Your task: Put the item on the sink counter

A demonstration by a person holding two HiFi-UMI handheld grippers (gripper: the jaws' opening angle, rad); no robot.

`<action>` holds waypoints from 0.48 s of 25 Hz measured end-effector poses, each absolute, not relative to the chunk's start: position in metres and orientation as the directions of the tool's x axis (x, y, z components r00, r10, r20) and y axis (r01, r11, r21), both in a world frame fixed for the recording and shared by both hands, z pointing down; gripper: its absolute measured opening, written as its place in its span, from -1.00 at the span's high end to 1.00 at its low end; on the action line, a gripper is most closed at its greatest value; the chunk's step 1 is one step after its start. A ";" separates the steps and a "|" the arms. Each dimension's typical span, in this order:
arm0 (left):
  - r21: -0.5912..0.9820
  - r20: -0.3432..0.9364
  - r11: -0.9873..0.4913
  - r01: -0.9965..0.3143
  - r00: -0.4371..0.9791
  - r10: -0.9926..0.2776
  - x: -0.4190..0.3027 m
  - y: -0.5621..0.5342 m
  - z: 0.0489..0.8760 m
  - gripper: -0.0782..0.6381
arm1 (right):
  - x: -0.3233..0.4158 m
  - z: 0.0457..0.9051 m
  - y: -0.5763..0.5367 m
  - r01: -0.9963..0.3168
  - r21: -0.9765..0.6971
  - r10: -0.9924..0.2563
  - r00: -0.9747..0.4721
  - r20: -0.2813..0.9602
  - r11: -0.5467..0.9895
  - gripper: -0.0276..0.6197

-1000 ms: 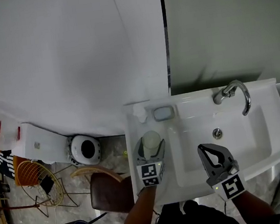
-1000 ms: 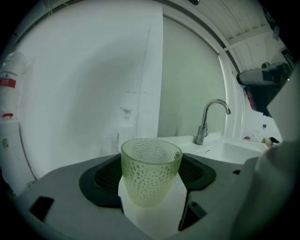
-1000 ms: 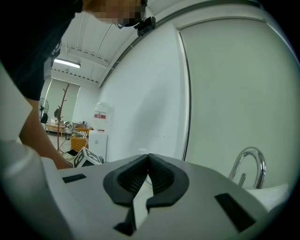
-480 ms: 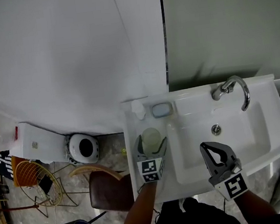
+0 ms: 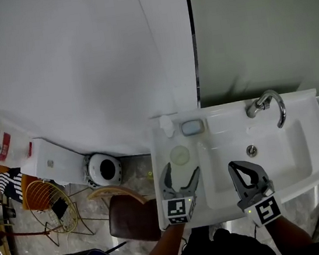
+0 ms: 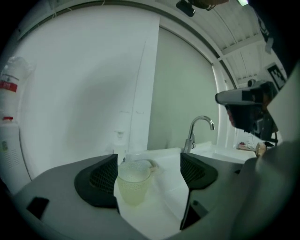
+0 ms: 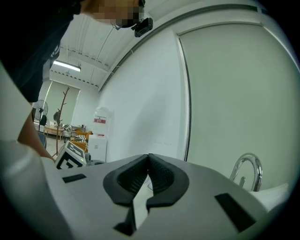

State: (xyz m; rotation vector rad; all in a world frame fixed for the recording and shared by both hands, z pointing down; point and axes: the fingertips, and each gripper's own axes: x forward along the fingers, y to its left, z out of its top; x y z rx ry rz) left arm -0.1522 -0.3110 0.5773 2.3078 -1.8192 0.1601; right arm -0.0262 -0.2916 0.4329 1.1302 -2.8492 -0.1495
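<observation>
A pale, translucent yellowish cup (image 5: 180, 154) stands upright on the white sink counter (image 5: 161, 147), left of the basin. My left gripper (image 5: 181, 171) is just on the near side of it, open, with nothing held. In the left gripper view the cup (image 6: 133, 182) shows ahead between the spread jaws of the left gripper (image 6: 148, 165), nearer the left pad, and neither pad presses on it. My right gripper (image 5: 233, 168) hovers over the basin's front edge, shut and empty. The right gripper view shows the right gripper (image 7: 148, 157) with its pads together.
A chrome faucet (image 5: 268, 105) stands at the back of the basin (image 5: 264, 156). A soap dish (image 5: 192, 127) and a small white bottle (image 5: 166, 126) sit at the counter's back. Left of and below the counter are a brown chair (image 5: 128, 217), a toilet (image 5: 103, 168) and a wire basket (image 5: 43, 202).
The left gripper, which was around the cup, has drawn back toward the person and left it standing on the counter. The right gripper has hardly moved.
</observation>
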 end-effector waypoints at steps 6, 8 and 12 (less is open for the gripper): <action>0.058 0.125 -0.225 -0.973 0.231 -0.965 -0.155 -0.279 0.521 -0.09 | -0.030 0.431 -0.284 -0.669 0.108 -0.674 -0.739 0.011 0.735 0.87; 0.051 0.093 -0.212 -0.976 0.216 -0.972 -0.161 -0.272 0.505 0.02 | -0.030 0.426 -0.281 -0.673 0.103 -0.676 -0.737 -0.006 0.733 0.87; 0.046 0.073 -0.195 -0.980 0.198 -0.977 -0.167 -0.261 0.479 0.21 | -0.031 0.415 -0.276 -0.676 0.095 -0.676 -0.736 -0.035 0.730 0.87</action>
